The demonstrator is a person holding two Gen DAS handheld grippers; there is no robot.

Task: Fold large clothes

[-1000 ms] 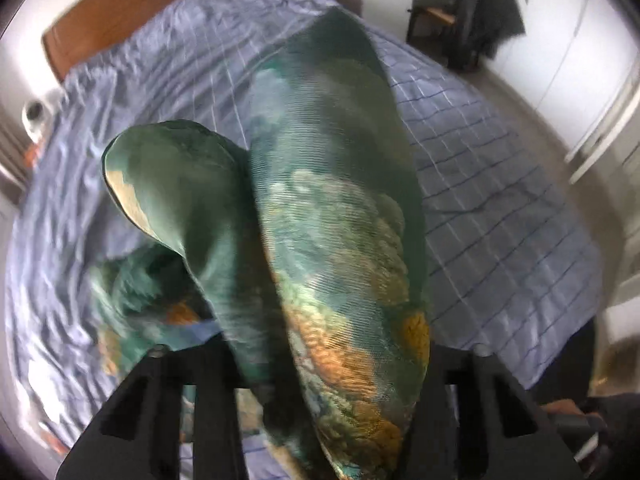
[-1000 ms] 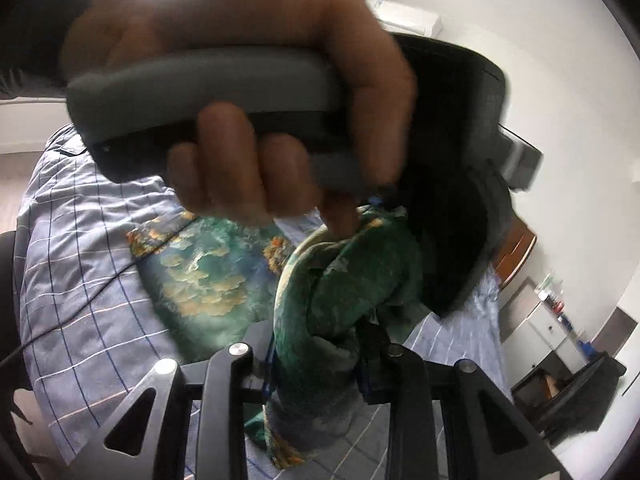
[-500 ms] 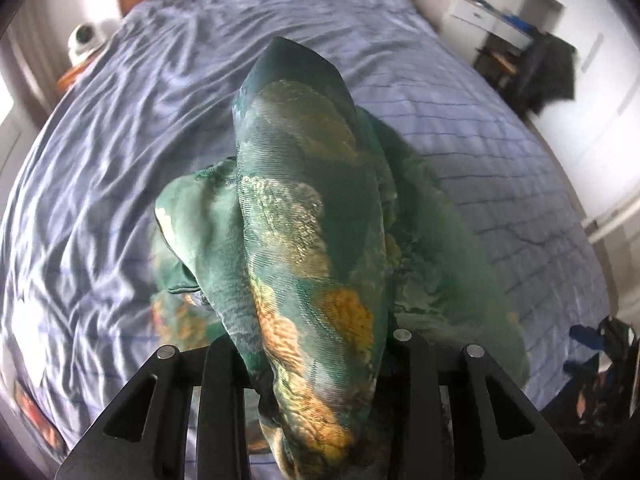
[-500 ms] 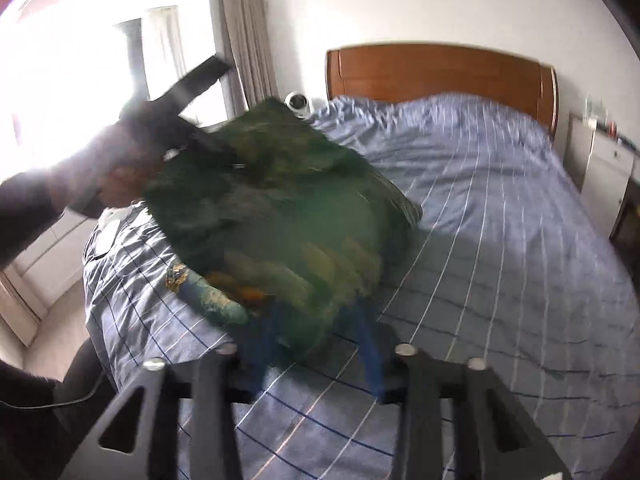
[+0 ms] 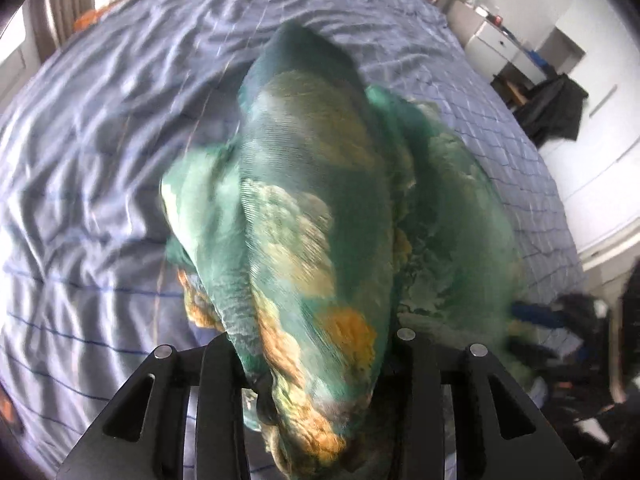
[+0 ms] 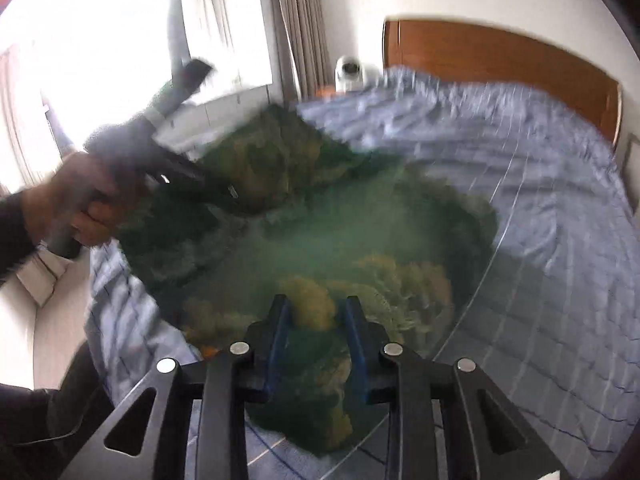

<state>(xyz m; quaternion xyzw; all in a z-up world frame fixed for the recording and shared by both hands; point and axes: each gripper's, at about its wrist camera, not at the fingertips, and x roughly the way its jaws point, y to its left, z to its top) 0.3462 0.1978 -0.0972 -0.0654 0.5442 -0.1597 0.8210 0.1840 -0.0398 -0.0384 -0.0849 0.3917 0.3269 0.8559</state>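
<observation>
Both jaws clamp the green garment point(image 6: 360, 232) above the bed point(image 6: 540, 200); blurred.

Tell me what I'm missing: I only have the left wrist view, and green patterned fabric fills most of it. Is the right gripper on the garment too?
Observer: Yes. The right gripper is shut on the green garment, cloth bunched between its blue pads.
Operator: Where does the left gripper sit relative to it?
Observer: The right wrist view shows the left hand holding the left gripper raised at the garment's far left end.
Operator: Is the cloth lying flat?
Observer: Not fully; its left part is lifted off the blue bedspread. Blur hides the rest.
</observation>
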